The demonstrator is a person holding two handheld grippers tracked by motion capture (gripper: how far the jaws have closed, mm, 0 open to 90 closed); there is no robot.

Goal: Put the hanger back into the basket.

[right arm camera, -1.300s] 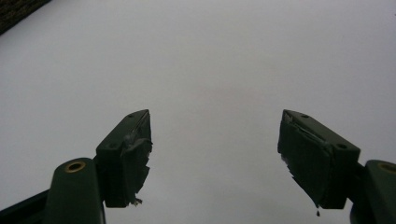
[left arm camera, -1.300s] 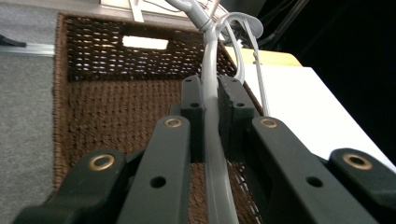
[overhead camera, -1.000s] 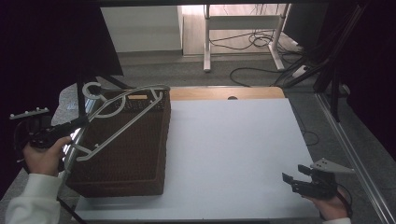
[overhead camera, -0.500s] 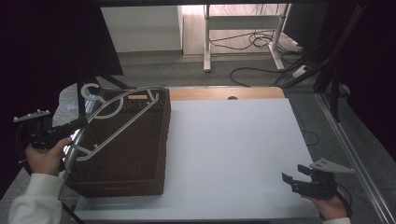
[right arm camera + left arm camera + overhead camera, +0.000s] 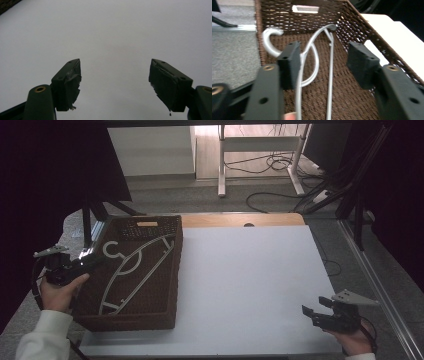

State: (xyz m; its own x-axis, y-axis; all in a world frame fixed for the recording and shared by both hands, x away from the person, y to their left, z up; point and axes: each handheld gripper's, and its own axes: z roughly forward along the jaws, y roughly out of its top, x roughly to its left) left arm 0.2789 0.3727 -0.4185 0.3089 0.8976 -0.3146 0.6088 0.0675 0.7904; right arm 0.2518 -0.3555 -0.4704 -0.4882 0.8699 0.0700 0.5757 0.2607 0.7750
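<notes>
A silver wire hanger (image 5: 141,276) lies flat inside a brown woven basket (image 5: 176,280) on the left part of the white table (image 5: 250,270). My left gripper (image 5: 92,260) sits at the basket's left rim, pointing in. Its jaws have just been opening. In the left gripper view the left gripper (image 5: 324,62) is open, and the hanger (image 5: 329,75) runs between the jaws, one wire close beside the left pad (image 5: 290,65). The hanger's hook (image 5: 270,40) rests by the basket's far wall (image 5: 312,22). My right gripper (image 5: 308,312) is open over bare table near the front right corner.
The basket fills the table's left third, with a wooden strip (image 5: 240,220) behind the white sheet. Beyond the table are a white desk frame (image 5: 260,150) and floor cables (image 5: 280,195). In the right gripper view the right gripper (image 5: 115,82) faces plain white surface (image 5: 112,30).
The hanger, held tilted above the basket before, has dropped and now lies flat in it. The left gripper sank a little and its jaws opened. The right gripper stayed put.
</notes>
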